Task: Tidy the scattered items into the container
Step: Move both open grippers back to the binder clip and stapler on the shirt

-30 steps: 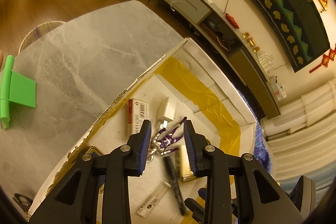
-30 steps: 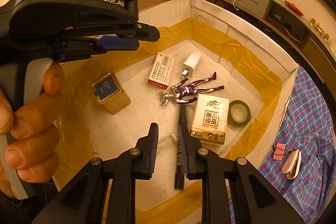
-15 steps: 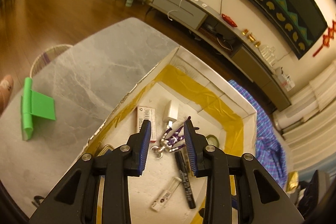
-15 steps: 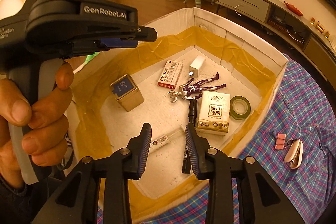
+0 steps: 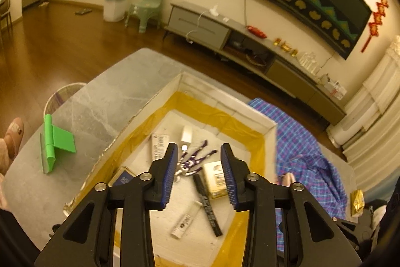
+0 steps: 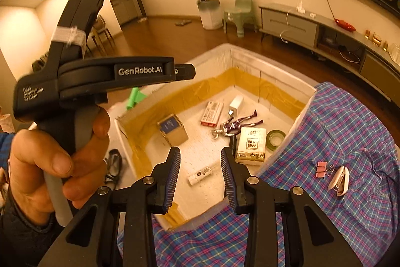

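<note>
Container (image 6: pixel 272 68) now lies farther below both grippers, left gripper (image 5: pixel 199 175) and right gripper (image 6: pixel 200 175) spread empty.

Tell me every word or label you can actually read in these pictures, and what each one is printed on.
"GenRobot.AI": side of the left tool's black body.
"Data Acquisition System": appears to read so, small print on the same body.
Tissue pack: large Chinese characters, too blurred to quote.
Red-and-white box: print too small to read.
Small white tube: dark logo, unreadable.
Black marker: lettering blurred.
Blue-topped tin: label unreadable.
</note>
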Motion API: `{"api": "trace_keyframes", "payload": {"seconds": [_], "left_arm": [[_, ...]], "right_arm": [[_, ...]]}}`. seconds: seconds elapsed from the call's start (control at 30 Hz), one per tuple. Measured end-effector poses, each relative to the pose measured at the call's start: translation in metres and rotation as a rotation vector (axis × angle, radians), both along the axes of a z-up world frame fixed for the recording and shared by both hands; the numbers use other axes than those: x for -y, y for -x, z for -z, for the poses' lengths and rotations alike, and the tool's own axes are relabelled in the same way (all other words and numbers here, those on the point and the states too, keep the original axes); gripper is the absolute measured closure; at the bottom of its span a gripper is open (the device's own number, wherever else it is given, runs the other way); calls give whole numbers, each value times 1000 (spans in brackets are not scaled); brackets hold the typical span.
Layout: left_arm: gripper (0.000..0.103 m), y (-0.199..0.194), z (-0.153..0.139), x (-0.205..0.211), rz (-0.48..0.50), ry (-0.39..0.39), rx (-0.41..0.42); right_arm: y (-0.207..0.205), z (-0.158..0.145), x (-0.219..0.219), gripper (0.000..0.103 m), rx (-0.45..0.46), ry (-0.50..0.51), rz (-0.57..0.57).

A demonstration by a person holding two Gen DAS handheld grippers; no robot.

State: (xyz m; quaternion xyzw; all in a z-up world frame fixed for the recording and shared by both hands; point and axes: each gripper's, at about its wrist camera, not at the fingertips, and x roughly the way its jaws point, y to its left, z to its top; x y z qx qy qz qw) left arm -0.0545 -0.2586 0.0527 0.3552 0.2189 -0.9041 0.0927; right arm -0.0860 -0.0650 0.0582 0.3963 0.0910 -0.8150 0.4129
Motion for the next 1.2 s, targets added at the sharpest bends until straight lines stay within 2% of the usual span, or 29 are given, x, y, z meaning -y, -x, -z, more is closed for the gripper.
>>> {"api": "trace_keyframes", "payload": {"seconds": [0.43, 0.57, 0.73, 0.93, 1.03, 1.2], "left_arm": [[63, -35, -41, -51, 98, 98, -166], [63, -34, -46, -78, 167, 110, -201], [62, -24, -41, -116, 255, 131, -191], [60, 2, -20, -164, 343, 142, -117], [59, 16, -6, -177, 348, 128, -70], [59, 45, 19, -182, 333, 81, -8]], "right_arm": [[-22, -30, -75, 67, -51, 216, 51], [-22, -38, -110, 62, -73, 277, 116], [-8, -36, -158, 56, -56, 321, 249], [32, 4, -200, 55, 54, 260, 436], [53, 30, -206, 54, 85, 198, 470], [88, 71, -193, 53, 84, 68, 452]]}}
